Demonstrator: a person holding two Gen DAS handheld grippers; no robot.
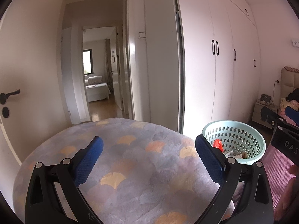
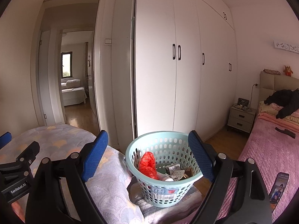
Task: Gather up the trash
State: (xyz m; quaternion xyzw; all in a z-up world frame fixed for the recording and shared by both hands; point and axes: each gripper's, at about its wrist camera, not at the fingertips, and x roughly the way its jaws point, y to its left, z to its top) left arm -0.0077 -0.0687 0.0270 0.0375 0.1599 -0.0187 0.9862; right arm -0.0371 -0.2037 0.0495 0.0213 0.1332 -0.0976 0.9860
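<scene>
While hovering wide open, empty: left gripper (image 1: 149,156) above patterned grey-blue blanket (image 1: 130,168); right gripper (image 2: 148,156) straddling pale-green perforated plastic basket (image 2: 164,186) holding crumpled red plastic bag (image 2: 147,165).

The basket (image 2: 164,169) sits between the blanket (image 2: 104,183) and bed (image 2: 271,158).
</scene>
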